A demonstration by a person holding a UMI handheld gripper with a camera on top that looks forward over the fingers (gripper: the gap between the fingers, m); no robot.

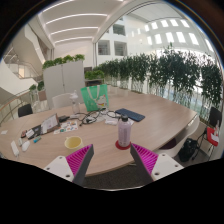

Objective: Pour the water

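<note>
Hand-held gripper (pixel 113 160) released | clear cylindrical bottle (pixel 124 131) ahead | round yellow cup (pixel 73 143)

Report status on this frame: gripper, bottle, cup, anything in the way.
Gripper open, empty, short of the table. Bottle upright just ahead of the fingers, untouched. Yellow cup to its left, standing apart. Nothing between fingers and bottle.

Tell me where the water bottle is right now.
In the gripper view, the water bottle stands upright on the wooden table, just beyond the open fingers, slightly right of their midline, with a yellow cup to its left.
</note>
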